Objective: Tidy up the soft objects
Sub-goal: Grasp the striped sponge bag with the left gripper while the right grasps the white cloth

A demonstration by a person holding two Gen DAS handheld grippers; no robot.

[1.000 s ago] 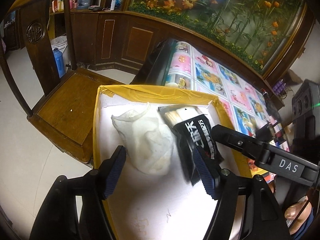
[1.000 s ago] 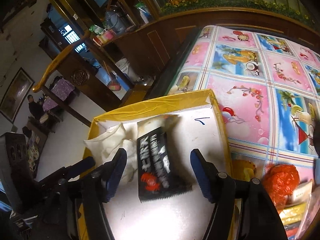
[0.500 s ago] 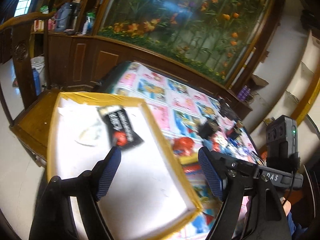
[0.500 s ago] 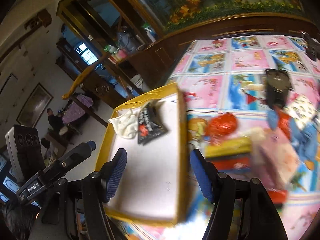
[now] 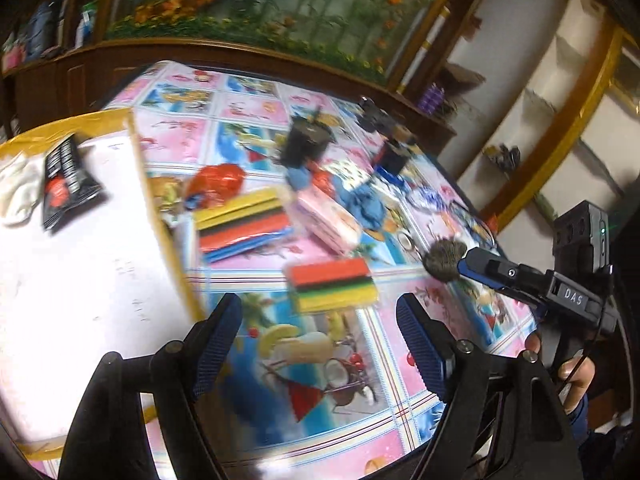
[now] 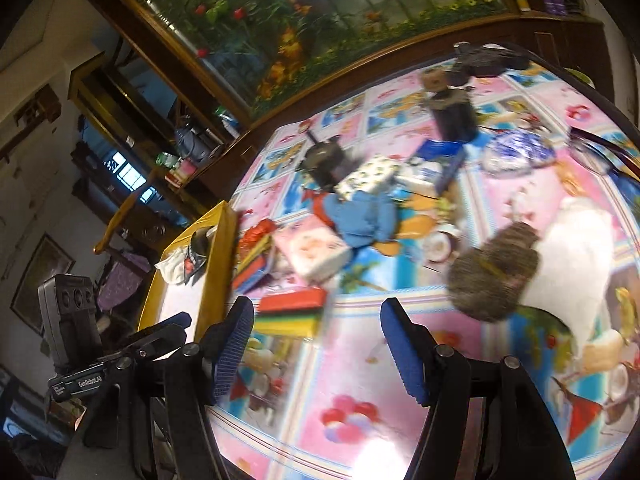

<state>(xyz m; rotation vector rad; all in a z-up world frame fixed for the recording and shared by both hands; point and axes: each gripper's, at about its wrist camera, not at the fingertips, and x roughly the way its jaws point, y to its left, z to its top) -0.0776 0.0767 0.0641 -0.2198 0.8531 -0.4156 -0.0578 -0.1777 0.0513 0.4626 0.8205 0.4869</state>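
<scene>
My left gripper hangs open and empty above the patterned tablecloth, just short of a red, black, green and yellow striped sponge. My right gripper is open and empty too, with the same sponge ahead to its left and a grey furry ball ahead to its right. A yellow-rimmed white tray at the left holds a black packet and a white cloth. A pink soft pack, a blue cloth and a red bag lie mid-table.
A second striped sponge pack lies against the tray's rim. Black boxes and a dark bottle stand further back. A white fluffy piece lies at the right. The table's curved edge runs close below the grippers.
Both views have swung right, from over the tray to the cluttered tablecloth. The left jaws stand wider than a second ago. The packet and the white cloth stay in the tray.
</scene>
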